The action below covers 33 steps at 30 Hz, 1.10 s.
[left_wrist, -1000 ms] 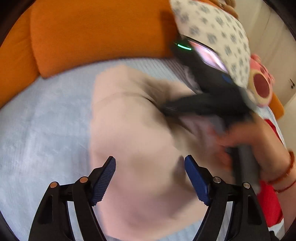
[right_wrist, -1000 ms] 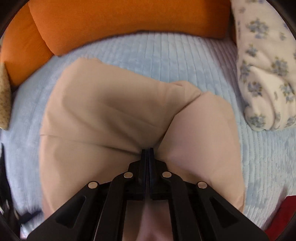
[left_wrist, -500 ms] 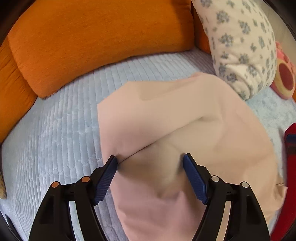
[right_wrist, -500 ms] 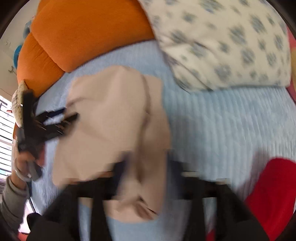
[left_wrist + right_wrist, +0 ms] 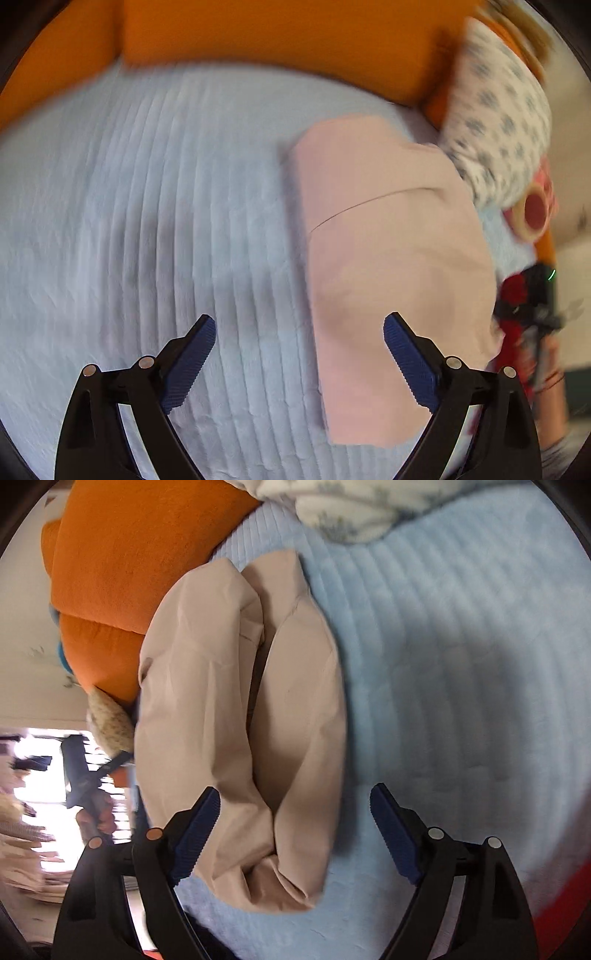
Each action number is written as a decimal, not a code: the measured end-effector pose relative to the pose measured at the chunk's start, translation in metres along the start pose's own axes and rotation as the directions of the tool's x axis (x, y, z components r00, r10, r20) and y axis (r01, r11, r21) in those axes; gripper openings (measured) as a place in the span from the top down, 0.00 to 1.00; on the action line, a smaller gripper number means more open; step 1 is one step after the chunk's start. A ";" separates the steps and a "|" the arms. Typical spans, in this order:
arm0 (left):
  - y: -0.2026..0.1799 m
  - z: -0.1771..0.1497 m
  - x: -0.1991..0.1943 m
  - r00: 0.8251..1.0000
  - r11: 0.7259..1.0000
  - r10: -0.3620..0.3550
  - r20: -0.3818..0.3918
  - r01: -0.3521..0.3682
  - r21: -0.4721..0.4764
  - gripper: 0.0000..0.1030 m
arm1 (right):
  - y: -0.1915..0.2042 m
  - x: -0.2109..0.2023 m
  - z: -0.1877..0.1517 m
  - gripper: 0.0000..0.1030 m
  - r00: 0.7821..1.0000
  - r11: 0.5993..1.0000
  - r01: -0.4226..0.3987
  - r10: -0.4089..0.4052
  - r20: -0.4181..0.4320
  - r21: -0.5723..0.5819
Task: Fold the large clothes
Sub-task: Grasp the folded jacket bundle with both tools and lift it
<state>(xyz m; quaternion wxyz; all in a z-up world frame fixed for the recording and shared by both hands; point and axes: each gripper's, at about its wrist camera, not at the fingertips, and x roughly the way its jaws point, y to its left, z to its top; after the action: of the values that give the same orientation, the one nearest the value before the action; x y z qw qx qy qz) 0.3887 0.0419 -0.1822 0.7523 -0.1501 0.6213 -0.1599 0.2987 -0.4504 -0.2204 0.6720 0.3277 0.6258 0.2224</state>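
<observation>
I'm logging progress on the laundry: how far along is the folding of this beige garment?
Done: the beige garment lies folded into a long bundle on the blue bedspread. In hand: nothing; the left tongs and right tongs are opening and empty. Left: perhaps one more fold across its length.

- A pale blue quilted bedspread (image 5: 147,221) covers the bed.
- Orange cushions (image 5: 129,554) line its far edge.
- A floral pillow (image 5: 498,129) lies at the right.
- A bright window (image 5: 40,786) glows at left.

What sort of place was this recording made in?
Probably a bedroom or daybed corner at home: a pale blue quilted cover, orange bolster cushions, a floral pillow, and a beige garment lying folded on it.
</observation>
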 end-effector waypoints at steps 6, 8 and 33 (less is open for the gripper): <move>0.018 -0.010 0.047 0.975 0.969 -0.216 -0.050 0.207 -0.136 0.09 | -0.006 0.026 0.009 0.13 0.999 0.999 -0.037 0.037 -0.019 0.031; 0.014 -0.011 0.060 0.961 0.953 -0.270 -0.052 0.260 -0.156 0.09 | -0.005 0.029 0.012 0.11 0.998 0.997 -0.060 0.060 -0.018 0.038; -0.024 -0.003 0.105 0.855 0.846 -0.519 -0.017 0.510 -0.154 0.02 | 0.069 0.112 0.036 0.03 0.980 0.986 -0.160 0.153 -0.127 -0.047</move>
<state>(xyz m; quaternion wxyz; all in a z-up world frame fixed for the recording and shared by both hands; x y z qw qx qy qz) 0.4028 -0.0242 -0.2658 0.6507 -0.3602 0.5898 -0.3146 0.3547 -0.3292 -0.2487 0.6217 0.3423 0.6317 0.3118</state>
